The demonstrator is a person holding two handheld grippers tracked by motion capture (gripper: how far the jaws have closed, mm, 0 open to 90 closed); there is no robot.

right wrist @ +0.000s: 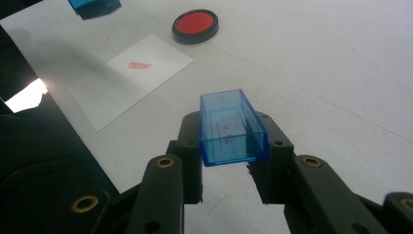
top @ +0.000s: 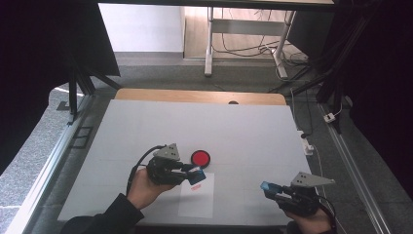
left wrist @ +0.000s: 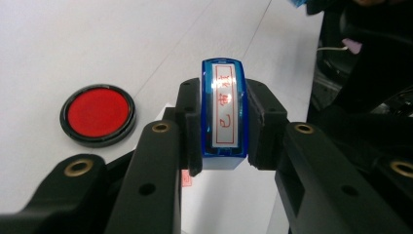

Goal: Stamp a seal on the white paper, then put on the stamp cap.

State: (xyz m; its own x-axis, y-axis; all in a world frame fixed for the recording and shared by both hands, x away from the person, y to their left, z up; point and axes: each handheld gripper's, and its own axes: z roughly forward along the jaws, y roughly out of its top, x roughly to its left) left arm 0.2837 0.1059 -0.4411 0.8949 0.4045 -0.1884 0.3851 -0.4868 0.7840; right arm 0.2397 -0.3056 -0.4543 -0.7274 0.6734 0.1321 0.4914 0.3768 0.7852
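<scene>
My left gripper [top: 197,175] is shut on a blue stamp [left wrist: 224,113] whose white face with red characters points up at the camera. It hovers above a white sheet of paper [top: 197,199] that carries a red imprint [right wrist: 139,65]. A round red ink pad [top: 200,158] in a black case lies just beyond the paper; the same ink pad [left wrist: 98,114] sits to the left of the jaws. My right gripper [top: 268,187] is shut on the stamp's clear blue cap [right wrist: 232,127], open side up, over the table at the front right.
A white mat [top: 253,131] covers the table, with a wooden edge [top: 199,95] at the far side. Metal rails [top: 355,170] run along both sides. Desk legs and cables [top: 253,46] stand on the floor beyond.
</scene>
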